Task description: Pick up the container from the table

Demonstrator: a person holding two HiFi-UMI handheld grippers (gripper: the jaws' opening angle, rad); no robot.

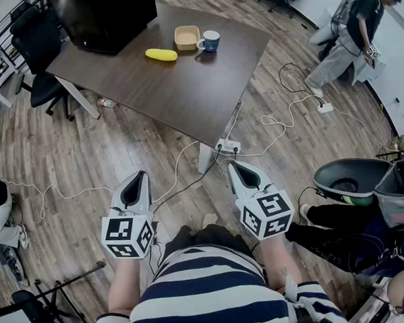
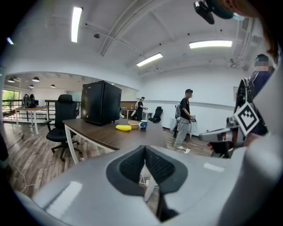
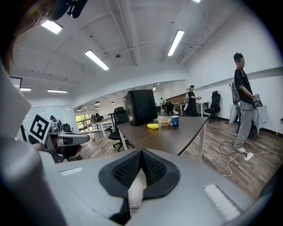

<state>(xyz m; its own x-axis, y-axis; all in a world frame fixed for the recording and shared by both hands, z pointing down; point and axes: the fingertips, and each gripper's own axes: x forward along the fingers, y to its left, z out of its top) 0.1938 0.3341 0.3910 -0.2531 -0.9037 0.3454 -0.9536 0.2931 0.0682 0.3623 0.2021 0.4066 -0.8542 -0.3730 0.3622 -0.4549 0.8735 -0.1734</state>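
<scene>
The container point(image 1: 186, 37) is a small tan square tub at the far side of the dark brown table point(image 1: 192, 89), beside a blue mug point(image 1: 210, 40) and a yellow banana-shaped object point(image 1: 161, 55). Both grippers hang low over the wooden floor, well short of the table. My left gripper point(image 1: 140, 176) is shut with nothing between its pads, and my right gripper point(image 1: 237, 167) is shut and empty too. The left gripper view shows the left gripper point(image 2: 145, 150) aimed toward the table, the container point(image 2: 132, 125) far off. Beyond the right gripper point(image 3: 141, 152), the right gripper view has the container point(image 3: 164, 122) next to the mug point(image 3: 174, 120).
A big black box point(image 1: 105, 14) stands on the table's far left corner. Black office chairs point(image 1: 37, 81) sit left of the table. Cables and a power strip point(image 1: 228, 146) lie on the floor by the table leg. A person point(image 1: 350, 37) stands at far right; a black bin point(image 1: 350, 179) is on my right.
</scene>
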